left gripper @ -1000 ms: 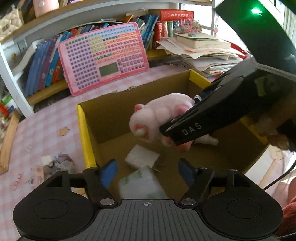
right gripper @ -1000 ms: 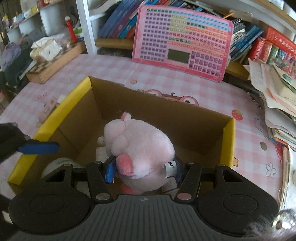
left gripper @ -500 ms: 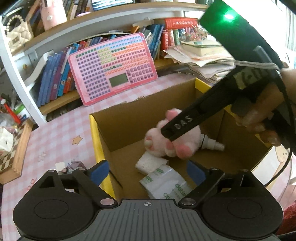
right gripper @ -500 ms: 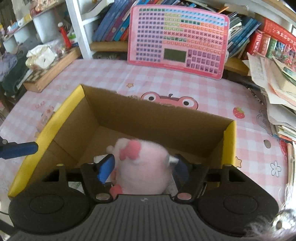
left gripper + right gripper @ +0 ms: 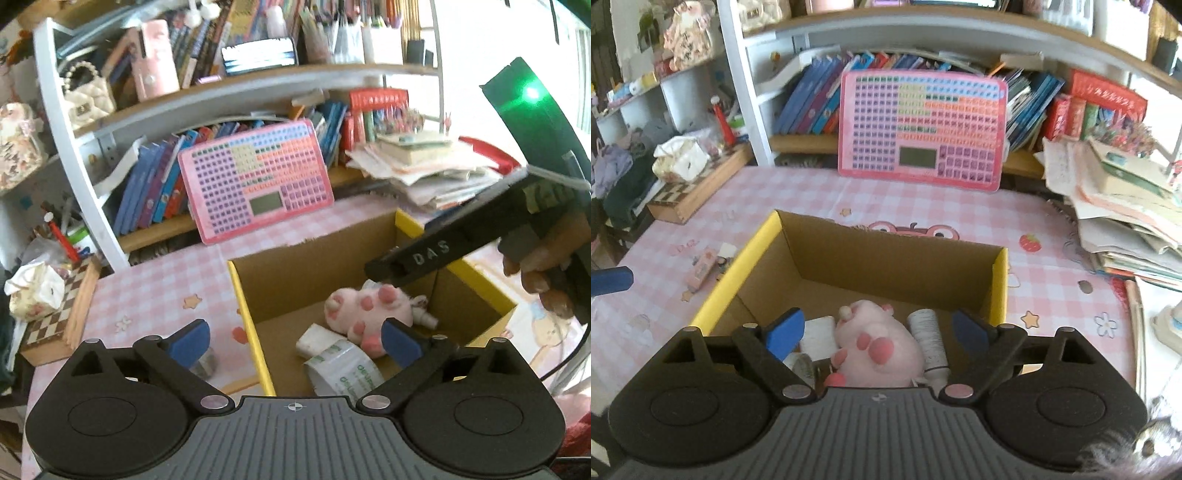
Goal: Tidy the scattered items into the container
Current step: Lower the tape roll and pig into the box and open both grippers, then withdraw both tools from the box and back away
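Observation:
A cardboard box with yellow rims (image 5: 248, 314) (image 5: 735, 280) stands on the pink checked table. Inside lies a pink plush toy (image 5: 369, 308) (image 5: 875, 350), beside a white tissue pack (image 5: 343, 365), a small white box (image 5: 818, 334) and a white bottle (image 5: 929, 339). My right gripper (image 5: 877, 330) is open and empty above the plush, apart from it; it also shows in the left wrist view (image 5: 424, 254). My left gripper (image 5: 295, 338) is open and empty over the box's left wall. A small pink item (image 5: 701, 267) lies on the table left of the box.
A pink keyboard toy (image 5: 921, 129) leans against the bookshelf behind the box. A wooden checkered tray (image 5: 62, 306) sits at the far left. A stack of papers and books (image 5: 1126, 206) lies at the right.
My right gripper lowered the plush into the box, opened and let it go, then rose. My left gripper pulled back and up.

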`<act>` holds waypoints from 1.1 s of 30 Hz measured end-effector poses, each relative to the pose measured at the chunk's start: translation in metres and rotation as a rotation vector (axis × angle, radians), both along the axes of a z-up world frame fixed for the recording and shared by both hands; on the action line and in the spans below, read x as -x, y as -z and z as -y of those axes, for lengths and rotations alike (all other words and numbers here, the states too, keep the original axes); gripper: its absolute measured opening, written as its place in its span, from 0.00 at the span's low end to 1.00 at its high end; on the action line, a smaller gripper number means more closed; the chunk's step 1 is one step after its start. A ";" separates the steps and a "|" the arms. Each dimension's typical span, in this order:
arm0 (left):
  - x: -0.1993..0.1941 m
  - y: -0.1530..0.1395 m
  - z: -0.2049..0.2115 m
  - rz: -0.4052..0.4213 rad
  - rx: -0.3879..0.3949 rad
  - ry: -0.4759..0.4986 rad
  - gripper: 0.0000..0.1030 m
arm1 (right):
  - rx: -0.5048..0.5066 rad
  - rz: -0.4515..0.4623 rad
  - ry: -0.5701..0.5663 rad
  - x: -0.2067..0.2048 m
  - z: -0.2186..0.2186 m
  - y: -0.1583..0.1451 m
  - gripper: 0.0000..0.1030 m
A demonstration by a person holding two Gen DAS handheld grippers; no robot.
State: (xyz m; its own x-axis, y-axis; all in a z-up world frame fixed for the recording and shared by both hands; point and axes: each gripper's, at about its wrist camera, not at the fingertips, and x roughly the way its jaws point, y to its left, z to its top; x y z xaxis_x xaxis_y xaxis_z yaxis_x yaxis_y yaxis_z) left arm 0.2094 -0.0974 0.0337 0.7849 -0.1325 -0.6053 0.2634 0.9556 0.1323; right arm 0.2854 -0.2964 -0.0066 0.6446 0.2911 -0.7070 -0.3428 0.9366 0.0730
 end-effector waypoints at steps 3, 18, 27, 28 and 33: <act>0.012 -0.004 -0.004 0.012 0.014 0.011 0.98 | 0.002 0.023 0.025 0.018 -0.001 -0.009 0.85; 0.068 -0.005 -0.048 0.029 0.096 0.052 0.98 | 0.013 0.178 0.217 0.122 -0.008 -0.028 0.86; 0.100 -0.002 -0.080 -0.020 0.120 0.053 0.98 | 0.037 0.146 0.327 0.174 -0.010 -0.017 0.86; 0.103 -0.002 -0.082 -0.024 0.121 0.055 0.98 | 0.035 0.141 0.338 0.180 -0.010 -0.016 0.86; 0.117 -0.001 -0.088 -0.027 0.110 0.087 0.98 | 0.028 0.133 0.372 0.208 -0.018 -0.010 0.86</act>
